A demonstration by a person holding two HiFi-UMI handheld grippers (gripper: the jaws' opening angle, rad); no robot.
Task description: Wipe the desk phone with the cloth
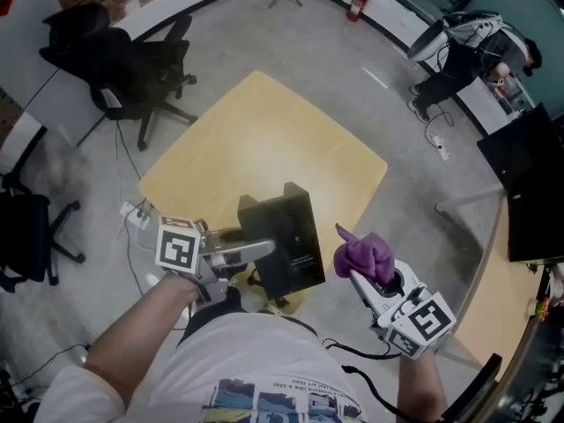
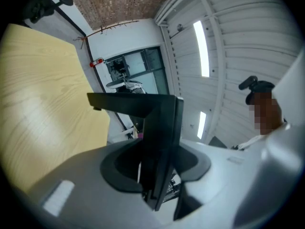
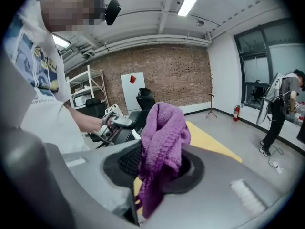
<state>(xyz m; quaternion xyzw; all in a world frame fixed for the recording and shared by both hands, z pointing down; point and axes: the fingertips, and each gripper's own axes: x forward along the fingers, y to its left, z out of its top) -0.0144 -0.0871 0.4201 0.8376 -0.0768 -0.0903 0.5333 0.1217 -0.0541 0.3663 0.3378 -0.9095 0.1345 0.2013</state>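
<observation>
Head view: a black desk phone (image 1: 286, 236) sits over the near corner of a pale wooden table (image 1: 264, 139), tilted, its dark back panel facing the camera; whether its base touches the tabletop cannot be told; the left gripper (image 1: 264, 249) reaches in from the left and covers the phone's left edge, and the left gripper view shows its jaws clamped on a thin black edge of the phone (image 2: 162, 128), with the table (image 2: 38, 94) filling the left of that view; the right gripper (image 1: 361, 276) hangs just right of the phone and apart from it, jaws closed on a bunched purple cloth (image 1: 366, 256); in the right gripper view the cloth (image 3: 162, 137) rises between the jaws and hides part of the table (image 3: 209, 142), while the left gripper (image 3: 112, 125) shows behind it; round the table stand black office chairs (image 1: 132, 69), a power strip (image 1: 137, 214) with cables on the grey floor, a red fire extinguisher (image 1: 357, 3) by the far wall, and a second person (image 1: 458, 60) at upper right.
</observation>
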